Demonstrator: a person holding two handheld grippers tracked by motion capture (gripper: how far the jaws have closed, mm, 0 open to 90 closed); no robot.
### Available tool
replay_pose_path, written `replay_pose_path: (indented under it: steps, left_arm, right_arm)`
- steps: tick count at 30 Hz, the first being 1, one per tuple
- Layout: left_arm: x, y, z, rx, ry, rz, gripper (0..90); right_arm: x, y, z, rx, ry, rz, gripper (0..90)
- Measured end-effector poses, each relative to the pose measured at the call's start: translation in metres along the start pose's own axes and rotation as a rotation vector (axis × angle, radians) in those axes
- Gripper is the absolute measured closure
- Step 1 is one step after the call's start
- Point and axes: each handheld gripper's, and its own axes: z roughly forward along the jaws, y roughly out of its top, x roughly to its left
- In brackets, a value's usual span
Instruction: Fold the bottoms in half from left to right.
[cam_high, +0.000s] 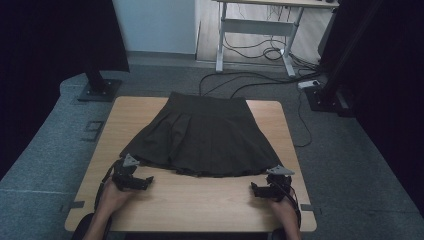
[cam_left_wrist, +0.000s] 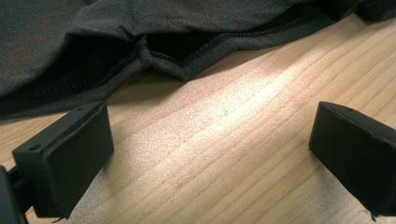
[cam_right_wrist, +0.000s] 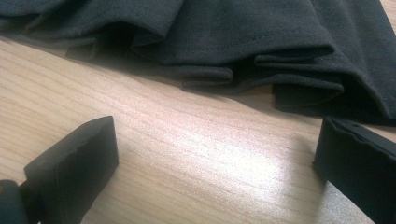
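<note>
Dark pleated skirt (cam_high: 202, 137): your left gripper (cam_left_wrist: 212, 154) and right gripper (cam_right_wrist: 215, 158), both wide open and empty, sit just short of its hem.

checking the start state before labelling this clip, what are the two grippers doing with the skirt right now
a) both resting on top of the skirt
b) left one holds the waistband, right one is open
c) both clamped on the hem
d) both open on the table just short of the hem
d: the left gripper and the right gripper each have their jaws spread with bare table between them, and the hem of the skirt lies just beyond, untouched.
</note>
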Motion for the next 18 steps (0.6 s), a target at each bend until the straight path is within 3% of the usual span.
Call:
replay_pose_path:
  steps: [18]
  left_arm:
    - [0.0003, 0.0008, 0.0006, 0.000, 0.000, -0.002, 0.0]
  right_arm:
    - [-0.0014, 0.0004, 0.0003, 0.001, 0.012, -0.010, 0.0]
